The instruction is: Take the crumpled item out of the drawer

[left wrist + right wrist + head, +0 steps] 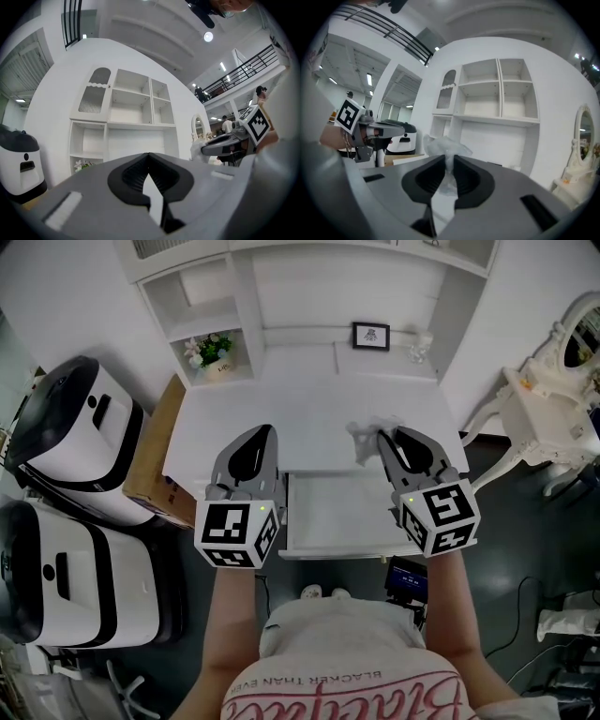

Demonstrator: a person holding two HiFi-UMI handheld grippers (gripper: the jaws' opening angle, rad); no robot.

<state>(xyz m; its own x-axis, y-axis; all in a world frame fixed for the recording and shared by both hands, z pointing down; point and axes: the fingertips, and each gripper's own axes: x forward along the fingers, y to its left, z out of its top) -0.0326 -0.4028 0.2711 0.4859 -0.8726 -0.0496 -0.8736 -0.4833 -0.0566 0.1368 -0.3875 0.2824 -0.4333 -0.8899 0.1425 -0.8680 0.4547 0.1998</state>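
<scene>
Head view: the drawer (pixel 337 514) stands open under the white desk (pixel 281 413). The right gripper (pixel 382 439) has the crumpled item (pixel 362 435) up over the desktop, just beyond the drawer. The left gripper (pixel 262 435) hangs beside it, with a cardboard box (pixel 155 451) off to its left. Left gripper view: jaws together, nothing between them. Right gripper view: jaws nipped tight on the crumpled item, which puffs out above the tips. The head view only shows that grip edge-on.
</scene>
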